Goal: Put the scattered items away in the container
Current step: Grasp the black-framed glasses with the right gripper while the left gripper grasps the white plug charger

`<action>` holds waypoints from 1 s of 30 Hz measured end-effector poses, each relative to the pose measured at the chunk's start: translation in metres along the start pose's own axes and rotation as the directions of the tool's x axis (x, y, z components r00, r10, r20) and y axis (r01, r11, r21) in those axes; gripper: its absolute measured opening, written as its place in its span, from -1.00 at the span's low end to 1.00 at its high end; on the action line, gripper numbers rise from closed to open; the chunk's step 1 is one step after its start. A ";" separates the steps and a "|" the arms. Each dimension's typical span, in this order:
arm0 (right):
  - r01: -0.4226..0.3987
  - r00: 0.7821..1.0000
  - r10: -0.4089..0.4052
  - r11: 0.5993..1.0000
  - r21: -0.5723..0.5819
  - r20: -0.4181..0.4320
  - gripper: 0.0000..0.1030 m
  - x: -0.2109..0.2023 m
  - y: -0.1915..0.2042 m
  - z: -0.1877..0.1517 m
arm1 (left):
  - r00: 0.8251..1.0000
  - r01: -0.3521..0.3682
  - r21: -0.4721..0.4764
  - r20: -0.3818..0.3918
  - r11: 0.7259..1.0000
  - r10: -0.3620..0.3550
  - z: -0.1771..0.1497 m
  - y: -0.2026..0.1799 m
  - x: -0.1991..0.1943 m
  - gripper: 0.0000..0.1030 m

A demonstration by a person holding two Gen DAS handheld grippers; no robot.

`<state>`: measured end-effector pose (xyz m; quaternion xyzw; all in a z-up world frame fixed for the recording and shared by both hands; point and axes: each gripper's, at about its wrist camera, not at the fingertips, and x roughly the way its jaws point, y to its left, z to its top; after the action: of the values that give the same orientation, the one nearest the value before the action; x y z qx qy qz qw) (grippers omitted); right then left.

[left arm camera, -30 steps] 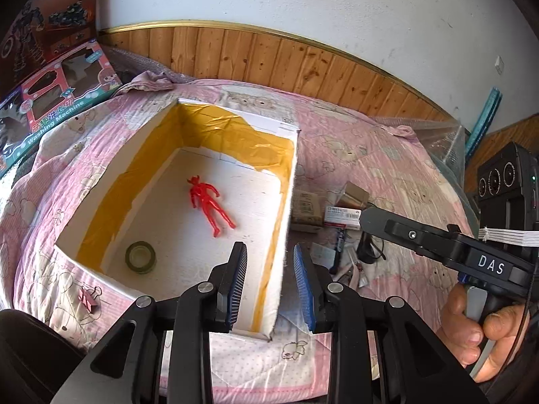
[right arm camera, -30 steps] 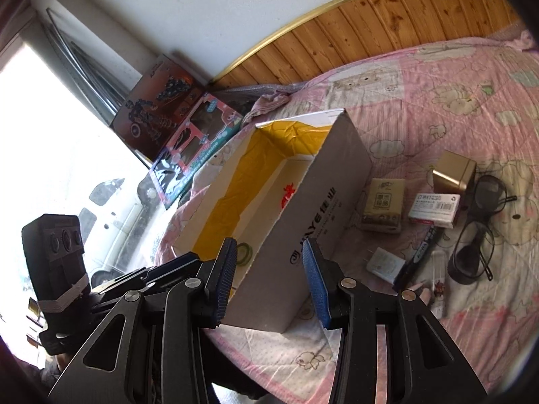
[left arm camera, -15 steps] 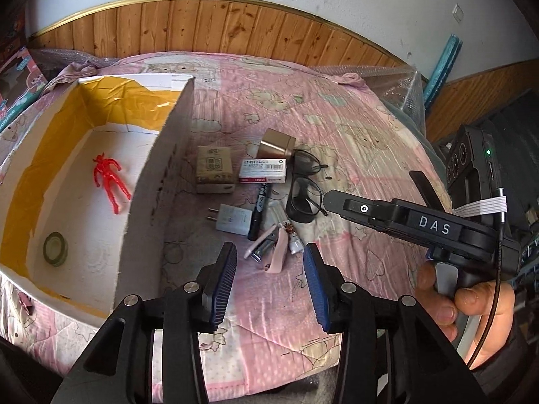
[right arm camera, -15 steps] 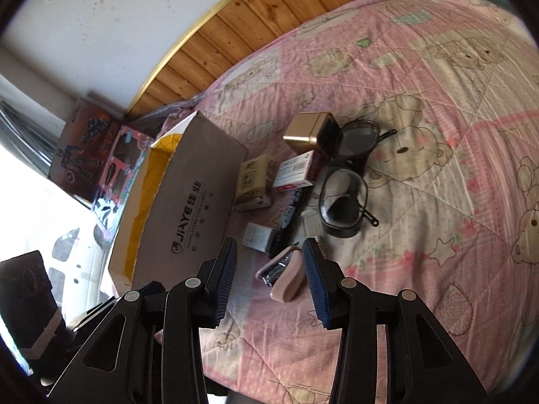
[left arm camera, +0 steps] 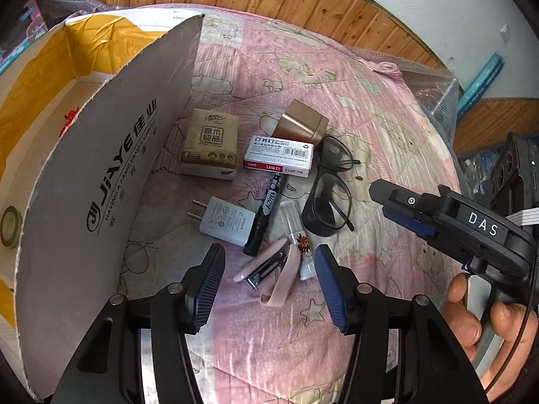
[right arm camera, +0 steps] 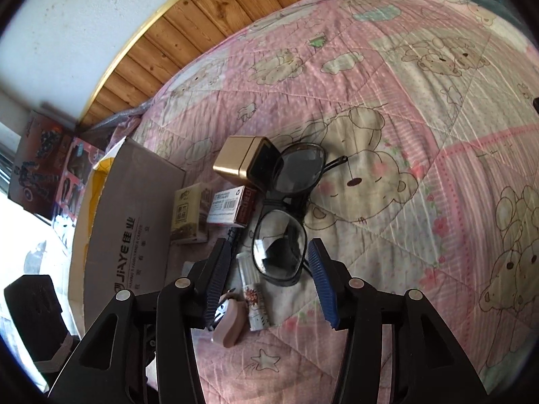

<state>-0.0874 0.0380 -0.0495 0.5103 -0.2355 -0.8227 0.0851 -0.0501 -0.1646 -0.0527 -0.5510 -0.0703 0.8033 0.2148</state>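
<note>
Two things lie in my open cardboard box (left arm camera: 111, 155) by the bed's left edge: red figure (left arm camera: 68, 122), tape roll (left arm camera: 9, 222). Eight-odd remain on the quilt, black glasses (right arm camera: 286, 215) included. Both tongs, left (left arm camera: 269, 282) and right (right arm camera: 269, 279), spread, empty.

Both views are bright with daylight. In the right wrist view a window far left of the right gripper (right arm camera: 267, 277) burns out to pure white, and the lenses of the glasses (right arm camera: 279, 245) just ahead of its fingers carry pale glare. Shadows on the quilt (left arm camera: 370, 107) are soft and short. Fisheye bending curves the cardboard box (left arm camera: 111, 168) wall; corners fall to black. Focus is sharp centrally, softer toward the rims.
</note>
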 end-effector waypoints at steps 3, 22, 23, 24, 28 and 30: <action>0.025 0.999 -0.025 1.000 -0.013 -0.029 0.05 0.022 0.003 0.008 | 1.000 -0.030 -0.072 -0.012 0.997 0.029 0.007 0.010 0.015 0.18; 0.146 0.983 -0.147 0.989 -0.014 -0.111 -0.09 0.038 -0.043 0.008 | 0.994 -0.107 -0.094 0.006 0.990 0.108 0.009 0.033 0.042 0.08; 0.152 0.982 -0.154 0.988 -0.025 -0.108 -0.08 0.041 -0.042 0.009 | 0.993 -0.113 -0.100 0.006 0.989 0.114 0.011 0.033 0.043 0.10; 0.154 0.983 -0.157 0.987 -0.037 -0.099 -0.04 0.043 -0.040 0.010 | 0.993 -0.114 -0.107 0.007 0.988 0.116 0.013 0.032 0.045 0.19; 0.186 0.981 -0.191 0.976 -0.110 -0.040 -0.01 0.049 -0.033 0.011 | 0.985 -0.167 -0.040 0.042 0.985 0.169 0.018 0.018 0.053 0.10; 0.204 0.977 -0.210 0.971 -0.124 -0.034 -0.19 0.048 -0.033 0.010 | 0.977 -0.207 -0.002 0.058 0.978 0.207 0.016 0.015 0.054 -0.30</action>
<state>-0.1154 0.0514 -0.0994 0.5452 -0.1292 -0.8276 0.0347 -0.0854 -0.1531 -0.0980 -0.5313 -0.0169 0.8371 0.1290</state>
